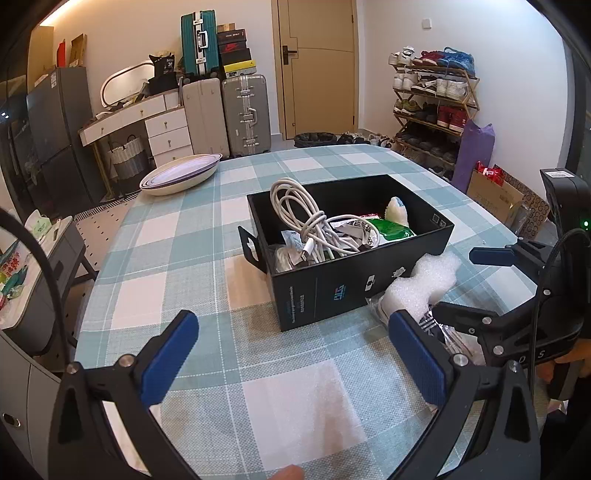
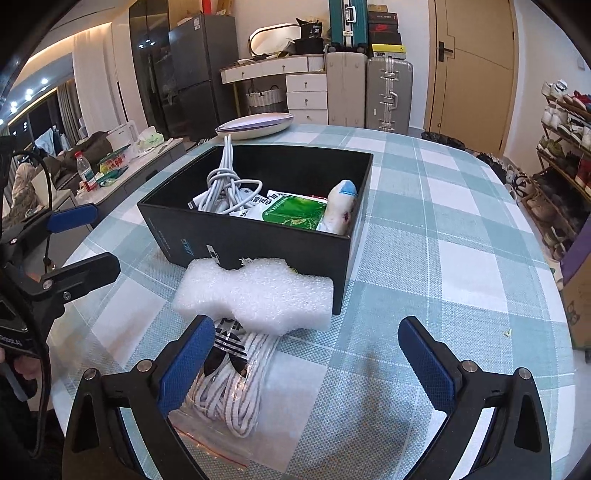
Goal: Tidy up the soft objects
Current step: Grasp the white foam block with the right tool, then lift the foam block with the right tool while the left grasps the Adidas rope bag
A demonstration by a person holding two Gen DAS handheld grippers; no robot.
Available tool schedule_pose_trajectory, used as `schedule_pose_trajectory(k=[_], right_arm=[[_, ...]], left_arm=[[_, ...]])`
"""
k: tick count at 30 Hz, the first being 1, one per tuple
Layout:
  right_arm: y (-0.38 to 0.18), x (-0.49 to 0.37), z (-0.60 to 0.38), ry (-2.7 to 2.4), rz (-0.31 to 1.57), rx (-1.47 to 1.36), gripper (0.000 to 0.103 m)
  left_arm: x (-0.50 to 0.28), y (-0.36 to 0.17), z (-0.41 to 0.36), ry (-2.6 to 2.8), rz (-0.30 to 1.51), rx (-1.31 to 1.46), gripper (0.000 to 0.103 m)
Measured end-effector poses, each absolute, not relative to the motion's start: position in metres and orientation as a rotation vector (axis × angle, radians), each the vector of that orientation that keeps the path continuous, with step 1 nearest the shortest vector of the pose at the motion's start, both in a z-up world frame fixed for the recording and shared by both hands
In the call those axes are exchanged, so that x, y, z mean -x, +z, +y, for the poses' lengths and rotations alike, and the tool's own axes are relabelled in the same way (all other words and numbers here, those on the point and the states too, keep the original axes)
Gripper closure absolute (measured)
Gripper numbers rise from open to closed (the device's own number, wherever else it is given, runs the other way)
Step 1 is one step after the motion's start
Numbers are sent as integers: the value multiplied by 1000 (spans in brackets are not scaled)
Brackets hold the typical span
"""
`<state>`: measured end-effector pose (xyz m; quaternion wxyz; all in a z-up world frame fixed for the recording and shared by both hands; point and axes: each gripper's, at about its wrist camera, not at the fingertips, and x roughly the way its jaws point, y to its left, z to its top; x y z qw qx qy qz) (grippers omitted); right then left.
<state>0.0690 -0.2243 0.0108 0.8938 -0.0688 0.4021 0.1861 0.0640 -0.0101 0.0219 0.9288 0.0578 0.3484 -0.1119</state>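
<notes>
While foam block [image 2: 255,295] touches box [image 2: 258,243] (black), laces [image 2: 236,384] lie beneath.

Both views are evenly and brightly lit by diffuse indoor light. A warm cove strip [image 1: 62,13] glows at 11 o'clock in the left wrist view; a row of ceiling spots [image 2: 27,96] flares at 9 o'clock in the right wrist view. Shadows on the tablecloth [image 1: 295,398] are soft and faint. The dark cabinet [image 2: 192,74] shows small specular reflections. Focus is sharp at centre. Fisheye distortion bends straight lines toward the rim, and black vignetting fills all four corners
</notes>
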Motion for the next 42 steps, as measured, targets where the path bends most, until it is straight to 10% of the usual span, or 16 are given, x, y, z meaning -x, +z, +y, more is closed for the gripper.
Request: schedule_pose_trajectory(k=[10,17,42], right_arm=[[11,-70,-223,397,819,134,17],[10,-69,-218,427,821,159,46],[72,-36,-253,449,644,88,49]], left_arm=[[-63,23,-8,-232,710,-119,0],[-65,22,-8,-231,719,-119,0],[-60,13,-40,-320,774,-120,0]])
